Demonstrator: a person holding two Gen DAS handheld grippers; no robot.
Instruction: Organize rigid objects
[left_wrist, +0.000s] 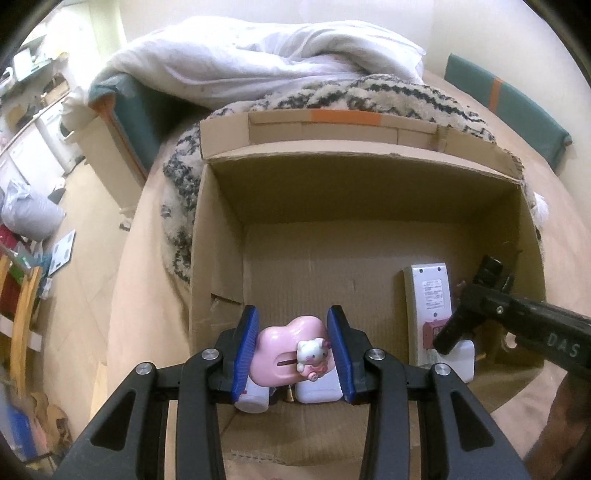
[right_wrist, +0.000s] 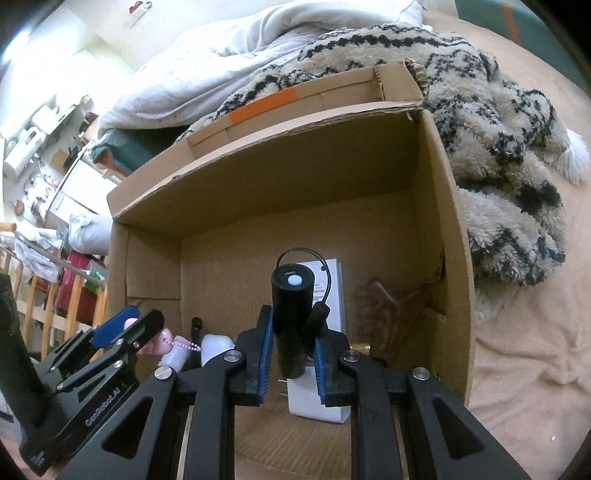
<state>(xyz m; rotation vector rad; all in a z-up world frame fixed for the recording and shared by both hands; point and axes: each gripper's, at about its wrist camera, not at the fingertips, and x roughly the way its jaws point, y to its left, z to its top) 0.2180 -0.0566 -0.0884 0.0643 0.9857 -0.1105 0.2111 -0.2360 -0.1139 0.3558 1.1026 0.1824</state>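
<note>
Gripping a pink heart-shaped toy (left_wrist: 286, 345) with a white cat figure between the blue pads of the left gripper (left_wrist: 293, 345), low inside the cardboard box (left_wrist: 221, 229). Clamping a black cylindrical flashlight (right_wrist: 293, 314) in the right gripper (right_wrist: 293, 354), over a white device (right_wrist: 334, 291), possibly a remote, lying on the box floor.
</note>
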